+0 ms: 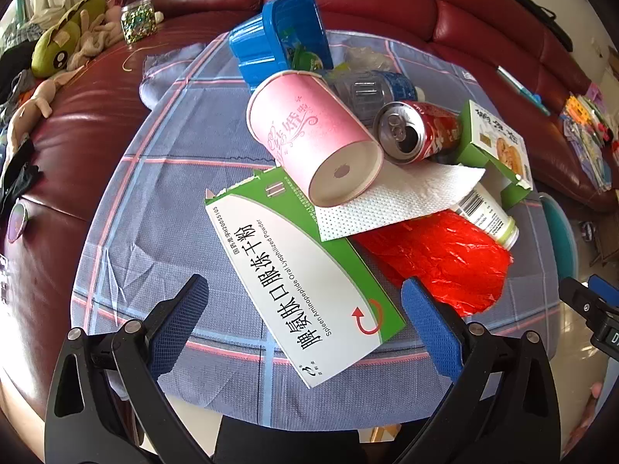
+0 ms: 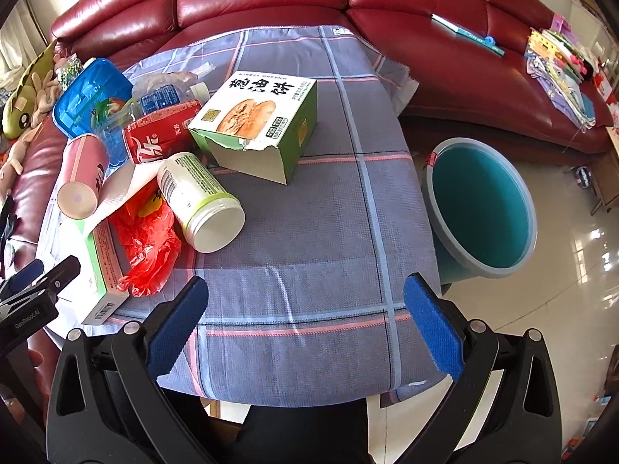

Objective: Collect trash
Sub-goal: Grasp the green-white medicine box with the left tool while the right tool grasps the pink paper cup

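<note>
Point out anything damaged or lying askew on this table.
The green pancake box has a ragged, torn-open end. The soda can, pink paper cup and white jar lie on their sides. The blue tub is tipped over, with wrappers inside.

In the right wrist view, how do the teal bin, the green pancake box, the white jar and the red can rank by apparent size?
1. Round teal plastic bin
2. Green cardboard pancake box
3. White jar with green label and red soda can: unsure, since the can is partly hidden and farther away.
</note>
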Demonstrator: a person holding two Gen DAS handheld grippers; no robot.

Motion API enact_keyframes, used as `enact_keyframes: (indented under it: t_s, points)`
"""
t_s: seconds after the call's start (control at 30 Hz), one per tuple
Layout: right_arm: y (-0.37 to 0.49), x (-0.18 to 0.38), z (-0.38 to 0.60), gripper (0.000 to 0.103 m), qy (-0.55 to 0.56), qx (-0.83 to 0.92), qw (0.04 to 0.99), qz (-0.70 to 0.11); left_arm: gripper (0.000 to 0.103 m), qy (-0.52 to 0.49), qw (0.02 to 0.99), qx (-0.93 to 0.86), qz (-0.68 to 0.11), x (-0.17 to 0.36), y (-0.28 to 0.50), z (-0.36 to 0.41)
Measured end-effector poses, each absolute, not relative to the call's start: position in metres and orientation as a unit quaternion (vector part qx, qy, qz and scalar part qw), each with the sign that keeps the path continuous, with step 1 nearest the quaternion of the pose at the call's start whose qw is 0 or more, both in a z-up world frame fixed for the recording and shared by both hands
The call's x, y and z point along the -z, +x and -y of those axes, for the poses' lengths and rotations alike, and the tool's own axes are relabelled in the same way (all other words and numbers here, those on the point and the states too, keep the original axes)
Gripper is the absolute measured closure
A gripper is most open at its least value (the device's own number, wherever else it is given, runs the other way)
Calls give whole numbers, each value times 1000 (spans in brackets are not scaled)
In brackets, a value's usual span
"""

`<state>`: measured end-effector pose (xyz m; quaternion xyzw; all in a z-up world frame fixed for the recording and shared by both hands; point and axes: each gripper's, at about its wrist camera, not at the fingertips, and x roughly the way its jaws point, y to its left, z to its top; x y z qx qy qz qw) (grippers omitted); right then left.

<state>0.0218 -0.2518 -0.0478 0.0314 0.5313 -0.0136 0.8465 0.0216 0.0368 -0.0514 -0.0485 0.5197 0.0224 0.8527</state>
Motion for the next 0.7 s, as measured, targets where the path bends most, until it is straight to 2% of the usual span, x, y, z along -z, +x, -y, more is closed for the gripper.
enact_keyframes:
  t_s: [0.37, 0.7]
  points:
    - [34, 66, 263, 6, 48, 2, 836, -546, 3, -39, 841, -55, -538, 77, 39, -21]
    - [41, 65, 245, 6, 39, -13, 832, -553, 3, -32, 841, -56, -537, 91, 32, -39]
